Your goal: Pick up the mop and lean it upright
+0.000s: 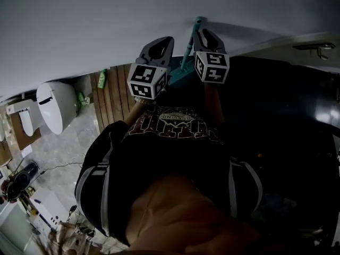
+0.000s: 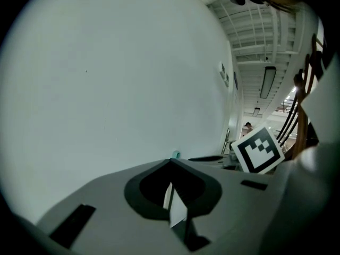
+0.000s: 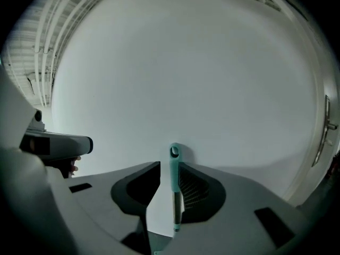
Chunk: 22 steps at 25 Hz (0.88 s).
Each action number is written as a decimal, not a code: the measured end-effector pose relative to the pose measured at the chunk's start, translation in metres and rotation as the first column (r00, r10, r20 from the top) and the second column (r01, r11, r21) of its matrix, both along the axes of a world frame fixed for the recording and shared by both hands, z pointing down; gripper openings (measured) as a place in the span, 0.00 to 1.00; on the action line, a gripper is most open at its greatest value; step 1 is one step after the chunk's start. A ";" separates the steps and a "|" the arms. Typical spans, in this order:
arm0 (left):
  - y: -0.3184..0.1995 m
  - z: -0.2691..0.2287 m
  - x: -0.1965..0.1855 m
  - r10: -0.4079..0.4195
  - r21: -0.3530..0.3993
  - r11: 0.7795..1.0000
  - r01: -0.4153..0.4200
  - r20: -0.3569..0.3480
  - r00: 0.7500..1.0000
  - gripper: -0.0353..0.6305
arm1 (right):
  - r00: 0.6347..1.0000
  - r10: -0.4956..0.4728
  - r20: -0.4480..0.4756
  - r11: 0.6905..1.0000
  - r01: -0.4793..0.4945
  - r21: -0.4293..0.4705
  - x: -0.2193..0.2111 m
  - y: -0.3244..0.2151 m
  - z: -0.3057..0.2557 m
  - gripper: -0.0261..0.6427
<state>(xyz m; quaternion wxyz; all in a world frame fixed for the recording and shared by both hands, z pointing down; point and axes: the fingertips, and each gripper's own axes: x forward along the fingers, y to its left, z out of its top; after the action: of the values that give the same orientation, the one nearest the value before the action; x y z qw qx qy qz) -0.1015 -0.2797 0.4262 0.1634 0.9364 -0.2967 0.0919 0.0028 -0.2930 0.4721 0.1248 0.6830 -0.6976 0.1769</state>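
Note:
The mop's teal handle (image 1: 197, 22) stands upright against the white wall (image 1: 106, 25), with its teal head (image 1: 180, 77) low down between my two grippers. My right gripper (image 1: 200, 33) is open around the handle. In the right gripper view the handle (image 3: 174, 185) runs up between the jaws of the right gripper (image 3: 170, 166), close to the right jaw, and wall shows through a gap on its left. My left gripper (image 1: 168, 39) is beside the mop, shut and empty. In the left gripper view the left gripper (image 2: 171, 162) has its tips together, and the handle's end (image 2: 176, 154) peeks just beyond.
A white toilet-like fixture (image 1: 56, 106) and a wooden panel (image 1: 114, 92) stand at the left. Small clutter lies at the lower left (image 1: 21, 179). A door with a metal handle (image 1: 319, 48) is at the right, above dark floor. The person's body fills the lower middle.

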 end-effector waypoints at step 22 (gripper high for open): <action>-0.027 0.014 -0.036 0.025 -0.019 0.999 -0.025 0.001 1.000 0.12 | 0.989 0.137 -0.056 0.989 -0.140 -0.056 0.012 -0.043 0.044 0.24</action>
<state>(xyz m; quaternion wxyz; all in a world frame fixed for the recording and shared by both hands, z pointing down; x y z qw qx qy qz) -0.1377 -0.3063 0.4407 0.1712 0.9383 -0.2841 0.0974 0.0146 -0.3362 0.5160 0.1508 0.7302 -0.6394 0.1879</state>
